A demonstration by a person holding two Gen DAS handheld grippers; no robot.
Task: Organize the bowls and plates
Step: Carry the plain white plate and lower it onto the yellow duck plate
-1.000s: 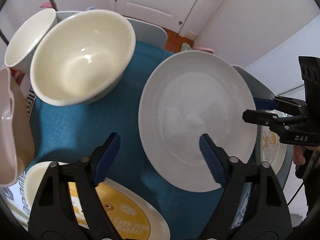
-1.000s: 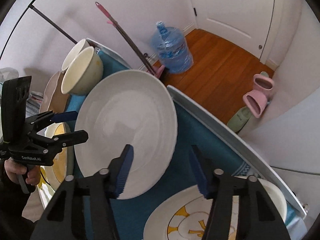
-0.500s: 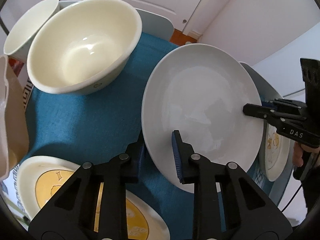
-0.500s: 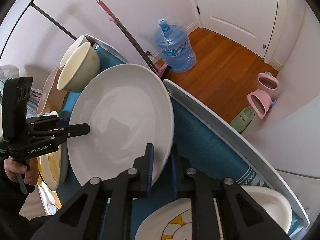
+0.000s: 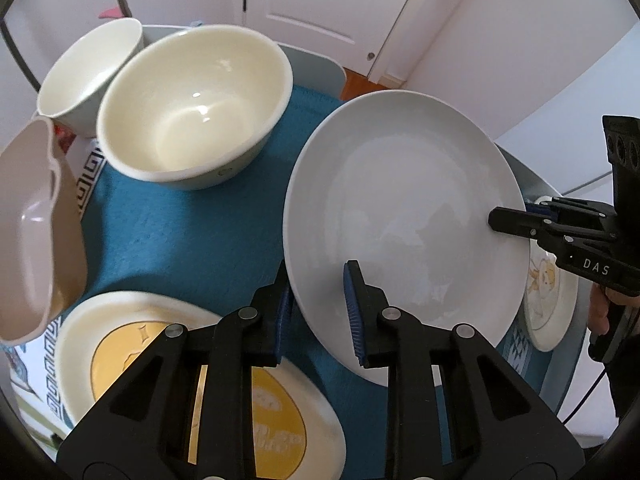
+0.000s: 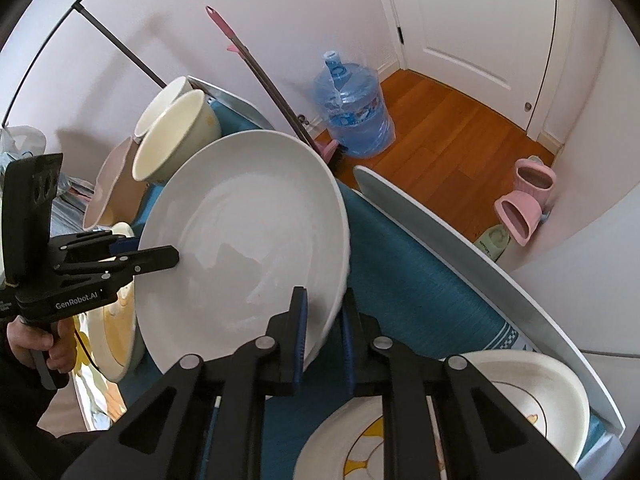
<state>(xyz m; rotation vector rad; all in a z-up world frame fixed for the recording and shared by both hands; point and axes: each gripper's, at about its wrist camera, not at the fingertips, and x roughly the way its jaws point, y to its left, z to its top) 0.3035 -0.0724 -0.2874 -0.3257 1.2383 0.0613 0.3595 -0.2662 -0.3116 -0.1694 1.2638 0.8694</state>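
Left wrist view: left hand-held gripper [image 5: 318, 312] clamped on near-left rim of the big white plate [image 5: 404, 216], one blue pad on top, one under. Right hand-held gripper [image 5: 516, 216] pinches the plate's right rim, seen side-on. Right wrist view agrees: right hand-held gripper [image 6: 323, 338] closed on the plate edge, the left one [image 6: 160, 254] biting the opposite rim. Plate [image 6: 244, 248] sits over the teal mat [image 5: 168, 236], right of centre on the counter [image 6: 472, 248], looks tilted, right edge apparently up; can't tell if it has fully cleared the mat.

Around it: large cream bowl [image 5: 192, 108] far left, smaller white bowl [image 5: 90, 68] behind it, beige dish [image 5: 38, 232] at left edge, yellow-print plate [image 5: 192, 384] near left, cartoon-print plate [image 5: 550, 300] partly hidden under the white plate's right side.

Step, my read: two-handed pickup of the white plate, grasp done, carry starting. Next likely needs both hands moving together, plate kept level, clear the bowls, then set it on a matching plate. Uneven pull could slip the rim out.
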